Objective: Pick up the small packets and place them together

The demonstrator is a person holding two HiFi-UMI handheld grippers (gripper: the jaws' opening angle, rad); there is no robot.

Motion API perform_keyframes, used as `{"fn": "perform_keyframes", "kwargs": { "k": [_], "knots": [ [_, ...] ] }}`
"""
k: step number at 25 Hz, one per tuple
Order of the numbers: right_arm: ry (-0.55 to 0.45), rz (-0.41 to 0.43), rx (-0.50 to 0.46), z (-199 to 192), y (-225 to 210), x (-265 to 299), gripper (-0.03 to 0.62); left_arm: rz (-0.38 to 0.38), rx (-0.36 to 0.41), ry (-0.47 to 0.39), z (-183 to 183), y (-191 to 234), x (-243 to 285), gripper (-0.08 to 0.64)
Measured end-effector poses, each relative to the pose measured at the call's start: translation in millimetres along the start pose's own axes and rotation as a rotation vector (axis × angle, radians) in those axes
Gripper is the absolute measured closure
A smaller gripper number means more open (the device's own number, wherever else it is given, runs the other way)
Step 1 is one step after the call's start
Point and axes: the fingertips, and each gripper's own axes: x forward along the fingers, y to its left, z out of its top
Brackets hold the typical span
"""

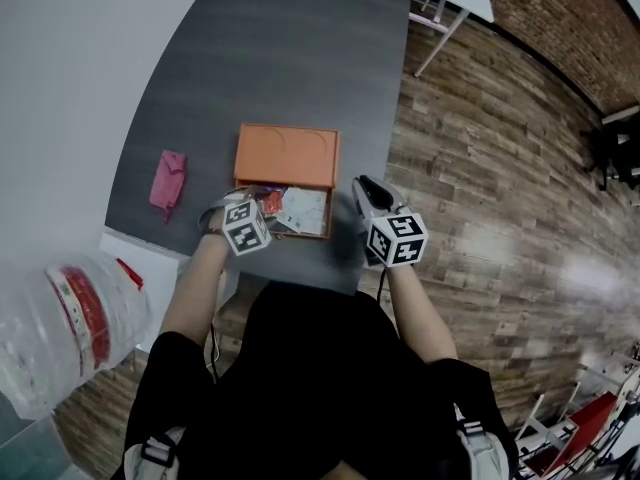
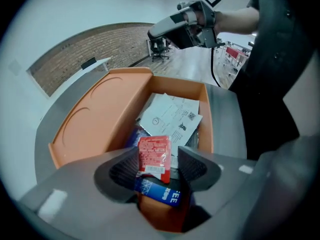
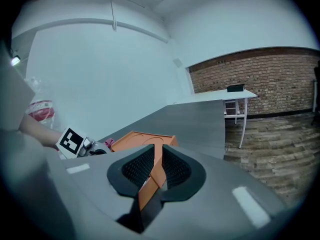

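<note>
While the person in black leans over the grey table [image 1: 280, 58], both grippers are busy at the orange box [image 2: 207, 115], which stands near the table's front edge with its lid [image 1: 285, 155] swung open on the far side. The left gripper [image 2: 159, 164] points steeply down into the near left corner of the box. Its jaws are apart, and a small red packet [image 2: 154, 153] sits between them. The packet is close to the left jaw, but a gap shows on the right side, so it is not squeezed. A blue packet [image 2: 161, 193] lies just under the red one, and a white paper [image 2: 172, 115] with print on it lies further back in the box, over more packets that I cannot make out. The right gripper [image 3: 156, 166] is at the right side of the box, and its jaws are pinched on the thin orange wall there. Out on the table, well to the left of the box, lies a small pink thing [image 1: 167, 180]. A big water bottle [image 1: 60, 318] stands down by the person's left side.
</note>
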Motion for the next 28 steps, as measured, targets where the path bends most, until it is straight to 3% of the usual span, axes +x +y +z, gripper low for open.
{"fn": "perform_keyframes", "kwargs": {
  "k": [6,13,21,28],
  "knots": [
    [0.009,-0.009,0.0,-1,3,1,0.549,-0.05,-0.012,-0.001,3,2,-1,0.373],
    [0.006,0.004,-0.004,2,11,6,0.561,-0.055,0.031,0.012,2,1,-3,0.44],
    [0.007,0.021,-0.013,6,14,11,0.569,0.021,0.029,-0.06,18,11,-22,0.54],
    [0.007,0.044,-0.021,7,19,15,0.571,0.101,-0.031,-0.12,28,23,-42,0.558]
  ]
}}
